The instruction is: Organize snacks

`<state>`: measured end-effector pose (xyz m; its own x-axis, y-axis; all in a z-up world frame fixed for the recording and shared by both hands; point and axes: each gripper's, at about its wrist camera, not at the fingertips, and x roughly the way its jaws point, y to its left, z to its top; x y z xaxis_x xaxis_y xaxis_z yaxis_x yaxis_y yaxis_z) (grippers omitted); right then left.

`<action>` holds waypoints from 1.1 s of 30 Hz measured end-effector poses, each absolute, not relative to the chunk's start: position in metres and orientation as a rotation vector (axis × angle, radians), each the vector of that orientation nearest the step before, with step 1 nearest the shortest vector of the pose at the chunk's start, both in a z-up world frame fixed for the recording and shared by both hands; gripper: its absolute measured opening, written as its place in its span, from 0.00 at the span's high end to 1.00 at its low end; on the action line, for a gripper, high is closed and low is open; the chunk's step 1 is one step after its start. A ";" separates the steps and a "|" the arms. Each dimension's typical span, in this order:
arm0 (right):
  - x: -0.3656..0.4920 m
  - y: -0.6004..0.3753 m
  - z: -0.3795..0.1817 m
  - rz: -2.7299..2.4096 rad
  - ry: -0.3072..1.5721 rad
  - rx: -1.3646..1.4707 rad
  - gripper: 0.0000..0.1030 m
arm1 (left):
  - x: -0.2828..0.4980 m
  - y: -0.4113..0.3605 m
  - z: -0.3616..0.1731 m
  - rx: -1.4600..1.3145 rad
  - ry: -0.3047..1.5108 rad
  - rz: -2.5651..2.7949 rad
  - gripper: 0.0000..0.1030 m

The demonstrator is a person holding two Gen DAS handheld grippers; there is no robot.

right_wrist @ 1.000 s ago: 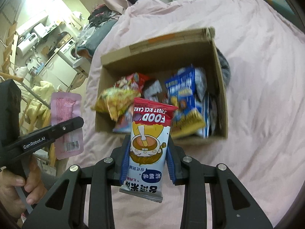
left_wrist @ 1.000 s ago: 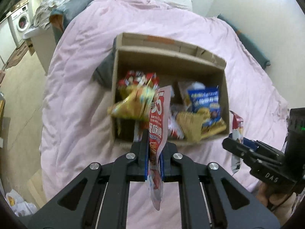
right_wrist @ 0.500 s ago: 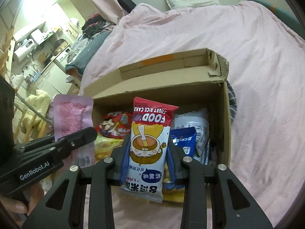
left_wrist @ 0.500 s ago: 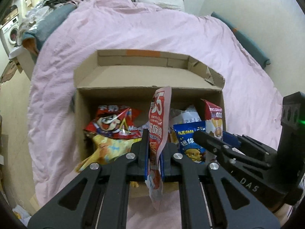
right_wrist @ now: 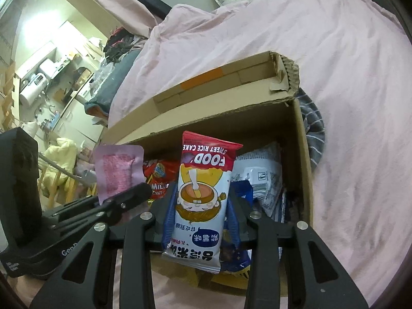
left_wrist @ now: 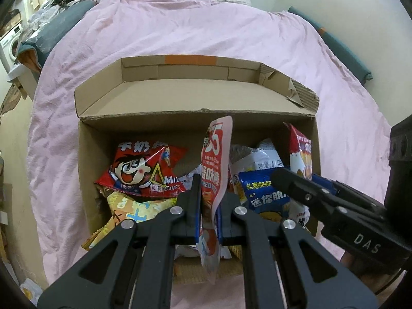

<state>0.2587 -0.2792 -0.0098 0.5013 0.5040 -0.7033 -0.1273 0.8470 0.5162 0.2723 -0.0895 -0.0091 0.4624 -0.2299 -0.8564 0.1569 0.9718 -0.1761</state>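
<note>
Both packs over the cardboard box on the pink duvet now. Left gripper pinched tight on a thin pink pouch, edge-on between the pads, top poking toward 12 o'clock. Right gripper around the rice cake pack, jaws just been easing apart, pack between them, probably barely squeezed, hard to tell. Light, crinkly, slippery film, crushable inside, so best gripped mid-body across the flat faces. Milk candy bag sitting in the box at 10 o'clock from the pouch.
</note>
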 end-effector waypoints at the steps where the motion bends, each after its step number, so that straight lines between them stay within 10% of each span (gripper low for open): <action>1: 0.259 -0.280 -0.011 0.399 0.981 0.439 0.63 | 0.272 -0.089 -0.008 -0.075 1.060 -0.231 0.93; 5: 0.261 -0.279 -0.009 0.414 0.974 0.444 0.61 | 0.268 -0.089 -0.006 -0.042 1.053 -0.209 0.91; 9: 0.259 -0.281 -0.003 0.421 0.937 0.444 0.42 | 0.263 -0.087 0.000 -0.046 1.031 -0.193 0.48; 14: 0.257 -0.292 0.001 0.380 0.905 0.468 0.17 | 0.257 -0.078 0.006 -0.043 1.002 -0.133 0.21; 33: 0.189 -0.278 0.060 0.273 0.708 0.261 0.00 | 0.192 -0.027 0.035 -0.044 0.841 0.015 0.01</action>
<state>0.1890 -0.2779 0.0597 0.7275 0.3320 -0.6004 -0.1570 0.9324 0.3255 0.1925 -0.0271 0.0346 0.6670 -0.0041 -0.7450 -0.0312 0.9990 -0.0334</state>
